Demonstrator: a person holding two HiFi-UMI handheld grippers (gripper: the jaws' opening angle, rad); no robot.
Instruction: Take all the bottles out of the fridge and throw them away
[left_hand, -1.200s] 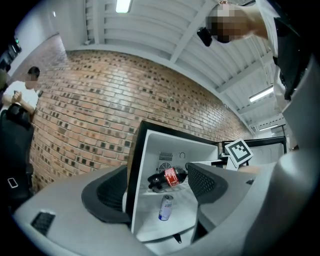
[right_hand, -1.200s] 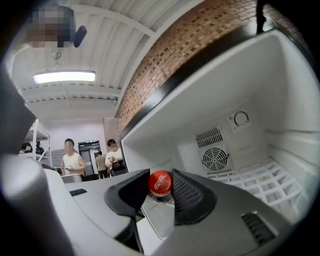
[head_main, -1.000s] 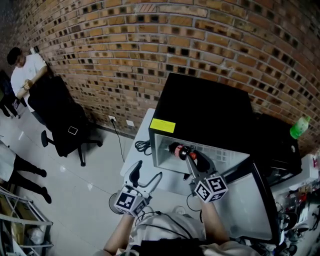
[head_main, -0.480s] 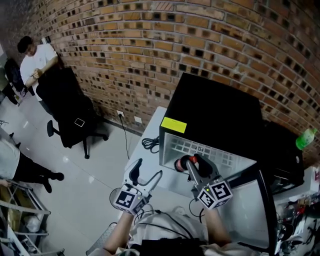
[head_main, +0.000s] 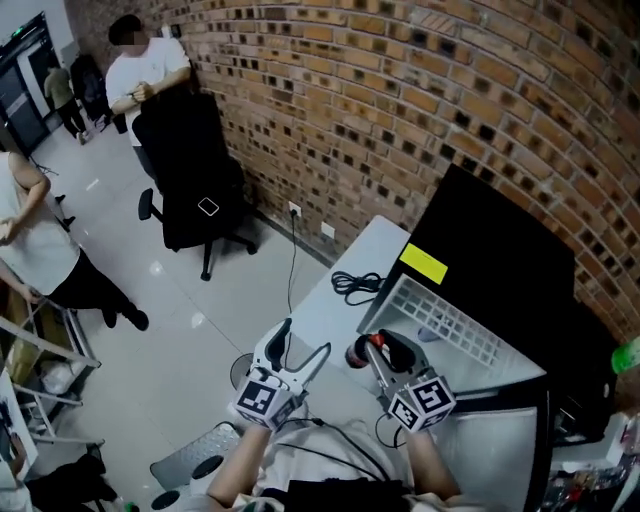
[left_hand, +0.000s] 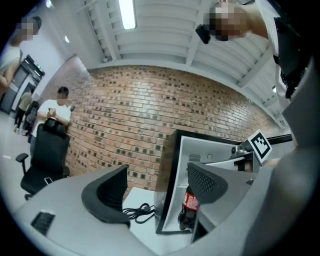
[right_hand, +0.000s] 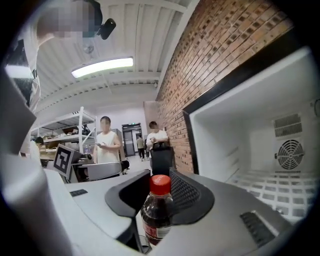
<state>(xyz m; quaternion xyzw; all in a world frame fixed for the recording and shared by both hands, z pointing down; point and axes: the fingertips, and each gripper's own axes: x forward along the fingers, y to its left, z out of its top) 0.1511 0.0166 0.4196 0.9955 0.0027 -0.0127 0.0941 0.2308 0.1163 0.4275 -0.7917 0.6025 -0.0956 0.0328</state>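
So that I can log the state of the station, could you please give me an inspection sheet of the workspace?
Surface: white table bearing the fridge.
Job's things: black fridge open; cola bottle, red cap, at its opening.
Clutter: green bottle at far right.
Grippers: right gripper shut on cola bottle; left gripper open, empty.
Cables: coiled black cable on table beside fridge.
Surroundings: brick wall, black office chair, people standing.

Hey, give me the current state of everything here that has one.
fridge, door open.
bottle, red cap on, gripped.
right gripper, jaws shut on the bottle.
left gripper, jaws open, nothing between them.
cable, coiled.
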